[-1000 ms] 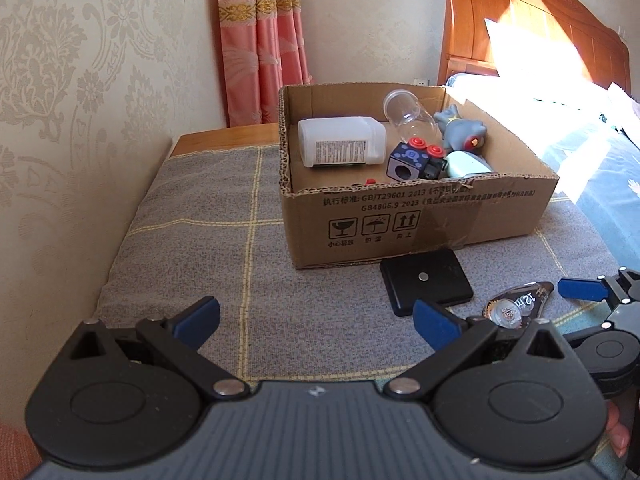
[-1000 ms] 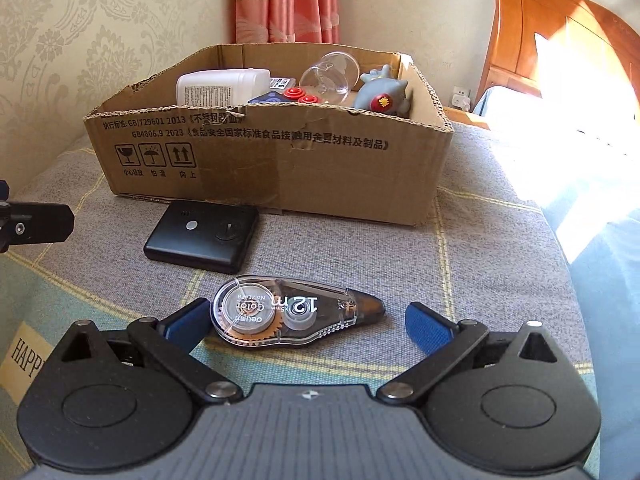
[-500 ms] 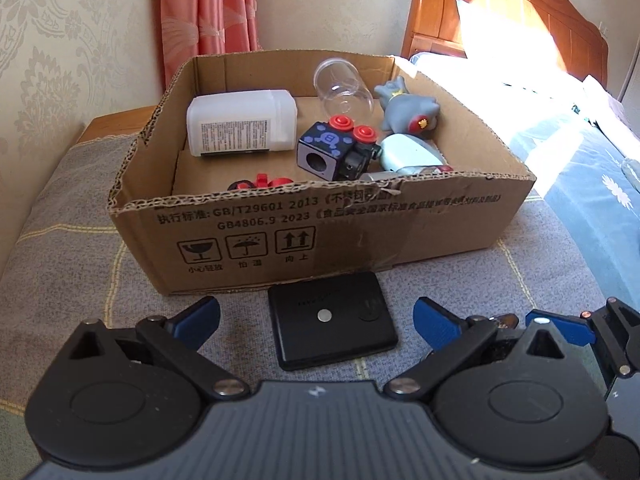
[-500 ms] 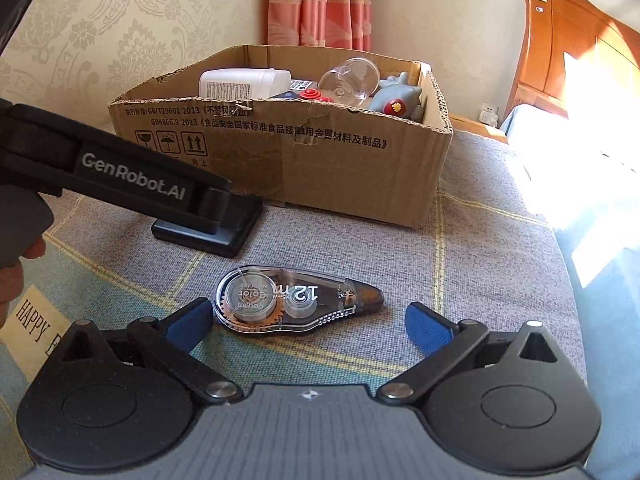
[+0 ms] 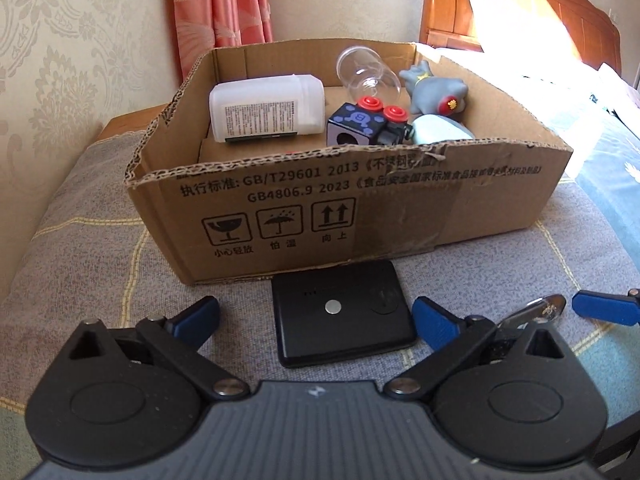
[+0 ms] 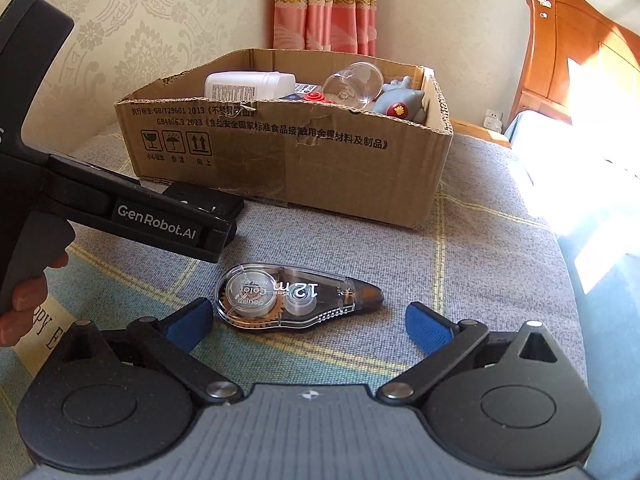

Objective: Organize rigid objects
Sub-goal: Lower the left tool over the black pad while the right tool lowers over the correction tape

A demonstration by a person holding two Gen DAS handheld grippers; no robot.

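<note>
A flat black square device (image 5: 342, 312) lies on the grey cloth just in front of the cardboard box (image 5: 400, 208). My left gripper (image 5: 316, 320) is open with its fingers on either side of the device, just short of it. A clear correction-tape dispenser (image 6: 296, 298) lies on the cloth in the right wrist view. My right gripper (image 6: 306, 322) is open around it, and its left pad sits close beside the dispenser. The dispenser's tip (image 5: 540, 310) also shows in the left wrist view. The box (image 6: 288, 140) holds a white bottle (image 5: 266, 108), a clear cup (image 5: 368, 74), a dark cube toy (image 5: 364, 124) and a grey figure (image 5: 434, 92).
The left gripper's body (image 6: 156, 224) crosses the left side of the right wrist view and hides most of the black device. A wooden headboard (image 5: 520, 12) and a bed with blue bedding (image 5: 608, 152) lie to the right. A wallpapered wall and pink curtain (image 5: 224, 4) stand behind.
My left gripper has swung right and moved forward until the black device sits between its fingers. My right gripper has stayed open around the tape dispenser, edging slightly closer.
</note>
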